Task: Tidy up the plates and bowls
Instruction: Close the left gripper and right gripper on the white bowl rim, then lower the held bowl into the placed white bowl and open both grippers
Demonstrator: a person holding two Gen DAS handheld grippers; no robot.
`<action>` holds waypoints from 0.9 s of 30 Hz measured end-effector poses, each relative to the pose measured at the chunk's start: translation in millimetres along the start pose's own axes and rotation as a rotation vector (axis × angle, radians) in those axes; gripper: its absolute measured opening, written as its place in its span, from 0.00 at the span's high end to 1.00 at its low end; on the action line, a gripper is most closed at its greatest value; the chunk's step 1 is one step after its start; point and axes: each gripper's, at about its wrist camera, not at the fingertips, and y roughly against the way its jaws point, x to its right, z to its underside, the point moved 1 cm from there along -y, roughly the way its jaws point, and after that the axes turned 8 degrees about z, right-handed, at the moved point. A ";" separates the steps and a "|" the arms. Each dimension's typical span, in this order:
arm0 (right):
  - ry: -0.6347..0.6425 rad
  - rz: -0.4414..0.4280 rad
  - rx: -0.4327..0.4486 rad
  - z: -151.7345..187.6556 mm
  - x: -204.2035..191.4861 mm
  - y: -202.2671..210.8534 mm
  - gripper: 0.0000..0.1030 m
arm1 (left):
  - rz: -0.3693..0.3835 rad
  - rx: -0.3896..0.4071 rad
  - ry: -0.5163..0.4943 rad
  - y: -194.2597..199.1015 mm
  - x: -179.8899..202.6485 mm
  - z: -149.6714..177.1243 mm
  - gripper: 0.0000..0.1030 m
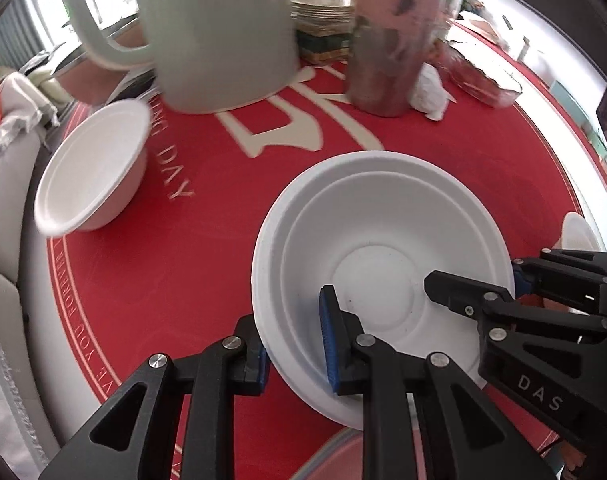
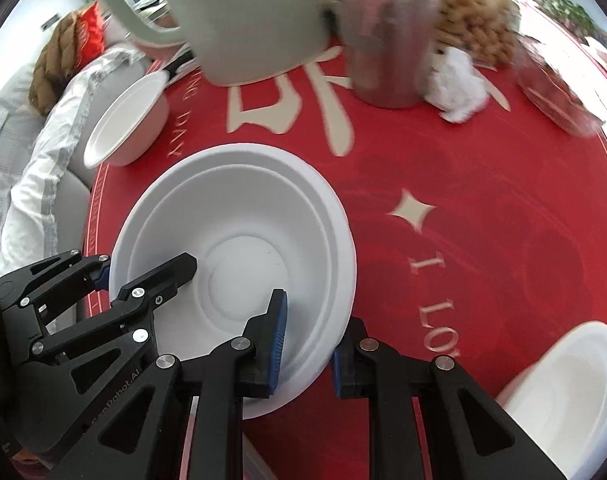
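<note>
Two white paper bowls sit nested (image 1: 379,264) on the red round tablecloth (image 1: 207,240); they also show in the right wrist view (image 2: 239,240). My left gripper (image 1: 295,344) straddles the near left rim, one finger inside, one outside, with a gap to the wall. My right gripper (image 2: 307,344) straddles the near right rim the same way; it shows from the left wrist (image 1: 475,280). A third white bowl (image 1: 91,172) stands at the left table edge. Another white bowl (image 2: 563,392) lies at the right.
A pale green jug (image 1: 215,32) and a pinkish glass jar (image 1: 391,40) stand behind the bowls. A stack of plates (image 1: 323,8) is further back. A crumpled tissue (image 2: 459,84), a glass dish (image 2: 555,92) and peanuts (image 2: 479,28) lie at the far right.
</note>
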 end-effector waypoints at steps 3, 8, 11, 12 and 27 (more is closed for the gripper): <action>-0.026 -0.008 0.022 -3.9 7.1 6.2 0.80 | -0.002 0.008 -0.021 3.9 10.3 -5.4 0.78; -0.047 -0.026 0.060 -1.0 20.0 25.9 0.80 | -0.008 0.038 -0.041 18.3 23.9 -10.9 0.78; -0.046 -0.031 0.081 6.3 22.5 38.3 0.80 | -0.005 0.047 -0.039 27.7 30.6 -7.3 0.78; -0.046 -0.032 0.088 11.2 24.6 44.2 0.80 | -0.001 0.045 -0.034 29.9 32.4 -5.3 0.78; -0.100 -0.032 0.180 58.6 66.2 93.1 0.80 | 0.035 0.098 -0.038 63.5 108.9 22.7 0.78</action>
